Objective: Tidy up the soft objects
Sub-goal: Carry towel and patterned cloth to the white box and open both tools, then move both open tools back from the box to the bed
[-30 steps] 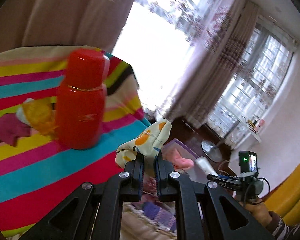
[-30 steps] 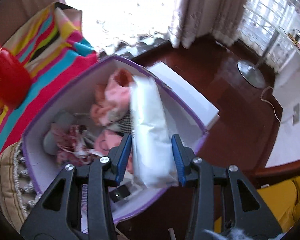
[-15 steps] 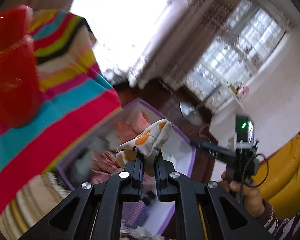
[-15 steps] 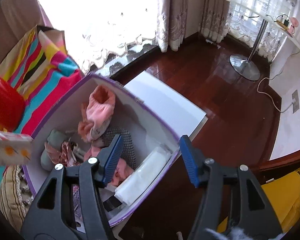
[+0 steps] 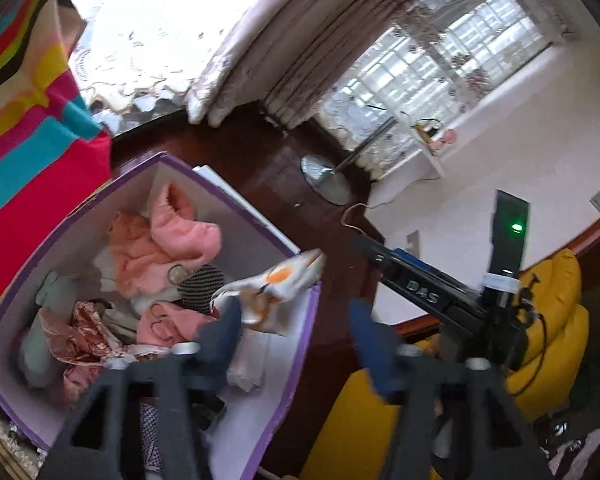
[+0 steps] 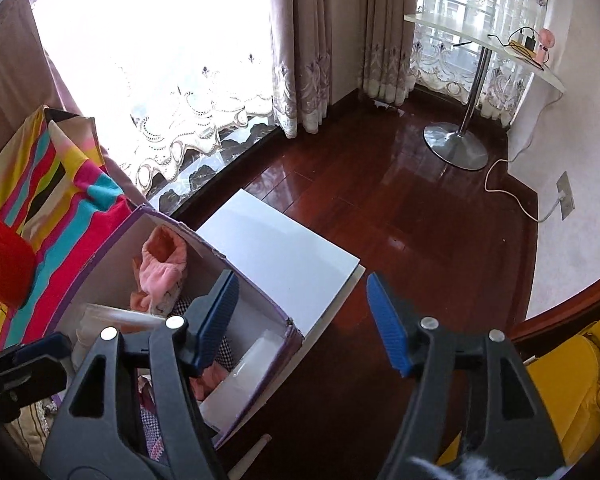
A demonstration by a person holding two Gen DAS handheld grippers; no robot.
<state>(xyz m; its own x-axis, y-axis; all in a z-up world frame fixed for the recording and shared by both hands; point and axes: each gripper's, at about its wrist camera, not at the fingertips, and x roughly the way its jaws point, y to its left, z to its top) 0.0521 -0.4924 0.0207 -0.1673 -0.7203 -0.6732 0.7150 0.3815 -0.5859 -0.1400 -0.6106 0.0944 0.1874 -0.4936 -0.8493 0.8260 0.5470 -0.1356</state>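
Observation:
A purple-edged box (image 5: pixel 300 352) on the floor holds several soft things: pink garments (image 5: pixel 172 236), a striped piece, a white packet (image 6: pixel 256 360). My left gripper (image 5: pixel 296 320) is open above the box's right rim. A white cloth with orange spots (image 5: pixel 276 284) hangs loose by its left finger, over the box. My right gripper (image 6: pixel 300 320) is open and empty, over the box's far corner (image 6: pixel 288 324) and the floor. It also shows at the right in the left wrist view (image 5: pixel 440 296).
A striped cloth (image 5: pixel 28 128) covers the table left of the box. A red flask (image 6: pixel 0 264) stands on it. A white lid (image 6: pixel 284 256) lies beside the box. A yellow seat (image 6: pixel 572 392) is at the right, a stand base (image 6: pixel 456 148) farther off.
My left gripper swung from the table over the box and opened, letting go of the spotted cloth. My right gripper dropped the white packet into the box and drew back, open.

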